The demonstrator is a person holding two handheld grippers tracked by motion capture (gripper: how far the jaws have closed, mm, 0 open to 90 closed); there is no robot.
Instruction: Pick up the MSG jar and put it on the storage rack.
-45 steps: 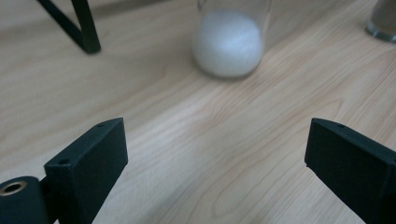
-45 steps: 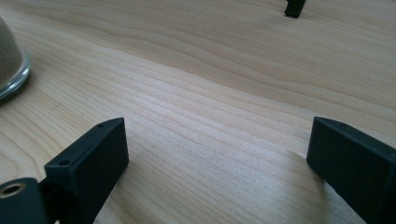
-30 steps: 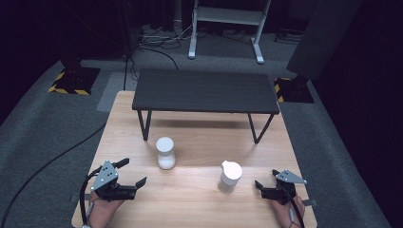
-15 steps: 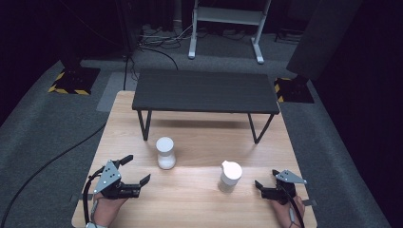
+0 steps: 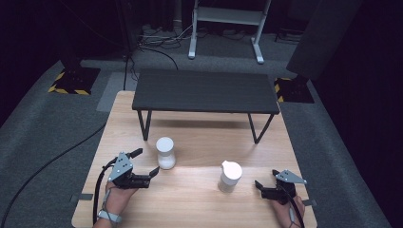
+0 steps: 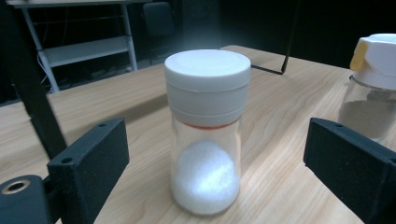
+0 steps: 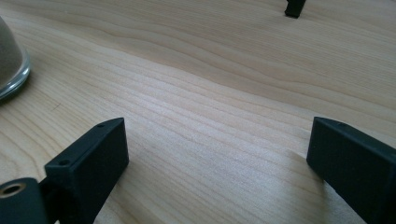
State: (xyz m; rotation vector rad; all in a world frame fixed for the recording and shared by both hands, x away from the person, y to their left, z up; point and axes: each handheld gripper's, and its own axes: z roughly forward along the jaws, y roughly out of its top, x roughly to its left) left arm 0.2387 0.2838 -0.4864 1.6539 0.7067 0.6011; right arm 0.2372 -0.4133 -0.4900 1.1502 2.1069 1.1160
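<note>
Now we see the left gripper (image 5: 146, 163) with its jaws wide apart and nothing pressed between them. In the high view it sits at lower left, and since the frame a second ago it has moved up and to the right, toward the salt jar (image 5: 165, 153); its tips are now just beside the jar's base, not touching. In the left gripper view the salt jar (image 6: 206, 130) stands centred between the two black jaws, with a clear gap on either side.

The right gripper (image 5: 267, 180) holds the same spot at lower right as in both earlier frames, jaws spread, with bare table (image 7: 224, 84) between them. The pepper jar (image 5: 230, 176) stands near it, to its left in the high view, apart from the tips; the right gripper view catches its glass base (image 7: 11, 65) at the upper left edge.

Both jars stand upright, long axis vertical, white caps up. The salt jar holds white grains in its lower part; neither jar has shifted.

Beyond them, mid-frame, a black bench (image 5: 205, 91) stands on the table (image 5: 199, 204).
</note>
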